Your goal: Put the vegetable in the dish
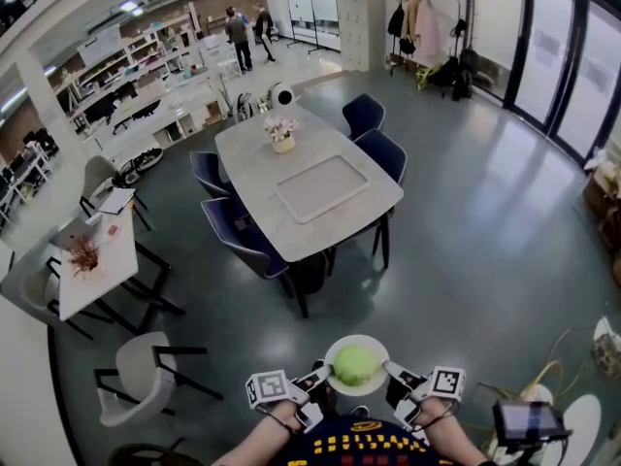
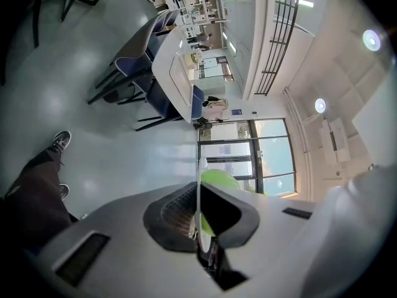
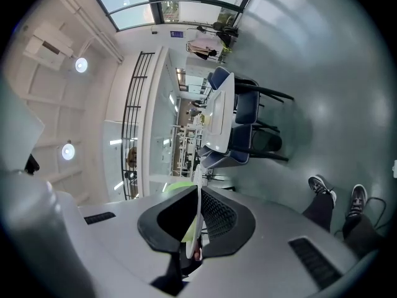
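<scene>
Midway across the grey hall floor (image 1: 466, 221), we carry a round, shallow white dish (image 1: 337, 349) in the air close to our body. A round, pale-green leafy vegetable (image 1: 354, 365) already sits in the middle of it.

The left gripper (image 1: 318, 377) is clamped on the dish's left rim. The left gripper view shows its two dark jaws pressed onto the thin white edge, with the green vegetable bulging just beyond them. The right gripper (image 1: 393, 373) pinches the opposite rim in the same way, and its own view shows the white edge caught between the jaws with the green showing beside it. The dish rests on nothing but these two grips.

By our reading, the step the task names is done, since the vegetable lies inside the dish and touches neither gripper. What may be left is putting the loaded dish down. The nearest likely place is the long, pale grey rectangular surface (image 1: 364, 216) well ahead of us, ringed by dark blue upholstered chairs (image 1: 243, 236). It carries a flat, light rectangular tray (image 1: 322, 188) and a small pot of pale flowers (image 1: 281, 134). Both grips need to hold level until the dish is set down.
</scene>
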A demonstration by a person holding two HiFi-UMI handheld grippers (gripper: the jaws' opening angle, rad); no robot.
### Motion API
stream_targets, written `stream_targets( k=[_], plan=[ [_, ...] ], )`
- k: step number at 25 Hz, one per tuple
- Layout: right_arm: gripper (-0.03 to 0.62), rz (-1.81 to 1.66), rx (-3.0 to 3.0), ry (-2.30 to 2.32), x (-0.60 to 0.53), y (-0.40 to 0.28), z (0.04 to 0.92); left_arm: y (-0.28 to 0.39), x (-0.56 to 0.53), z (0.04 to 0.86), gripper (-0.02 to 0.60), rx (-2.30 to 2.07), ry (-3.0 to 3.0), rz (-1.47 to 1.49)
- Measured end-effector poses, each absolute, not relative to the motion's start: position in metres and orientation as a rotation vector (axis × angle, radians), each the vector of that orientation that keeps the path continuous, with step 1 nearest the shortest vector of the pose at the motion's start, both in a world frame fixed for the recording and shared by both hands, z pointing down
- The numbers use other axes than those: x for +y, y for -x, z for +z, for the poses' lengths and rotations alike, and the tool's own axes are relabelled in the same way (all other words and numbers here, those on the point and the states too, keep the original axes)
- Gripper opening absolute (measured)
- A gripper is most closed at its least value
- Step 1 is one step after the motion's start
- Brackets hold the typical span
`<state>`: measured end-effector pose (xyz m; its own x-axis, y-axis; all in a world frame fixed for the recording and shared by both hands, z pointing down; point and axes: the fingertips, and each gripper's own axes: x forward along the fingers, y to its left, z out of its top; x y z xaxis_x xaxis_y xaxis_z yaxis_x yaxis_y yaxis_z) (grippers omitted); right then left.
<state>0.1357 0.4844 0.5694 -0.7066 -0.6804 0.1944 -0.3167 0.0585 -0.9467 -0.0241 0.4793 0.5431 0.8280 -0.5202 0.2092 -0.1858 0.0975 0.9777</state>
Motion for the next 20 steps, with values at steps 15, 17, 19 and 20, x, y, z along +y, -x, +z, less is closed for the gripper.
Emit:
stream_targets(
  k=[15,17,19,20],
  plan=[
    [0.021,-1.688,1.822,1.118,0.333,-0.14,0.556,0.019,0.304,0.537,0.014,-0.504,-1.531,-0.166],
    [0.021,-1.685,1.812,1.16,0.311,-0.139,0.559,0.023,0.278,0.535,0.014,-0.492,-1.543,-0.158],
    [0.021,-1.692,1.783,1.171,0.292,-0.133,0.562,0.029,0.256,0.534,0.014,-0.48,-1.546,-0.159],
    [0.021,-1.698,1.769,1.171,0.284,-0.129,0.563,0.033,0.246,0.534,0.014,-0.477,-1.543,-0.158]
  ],
)
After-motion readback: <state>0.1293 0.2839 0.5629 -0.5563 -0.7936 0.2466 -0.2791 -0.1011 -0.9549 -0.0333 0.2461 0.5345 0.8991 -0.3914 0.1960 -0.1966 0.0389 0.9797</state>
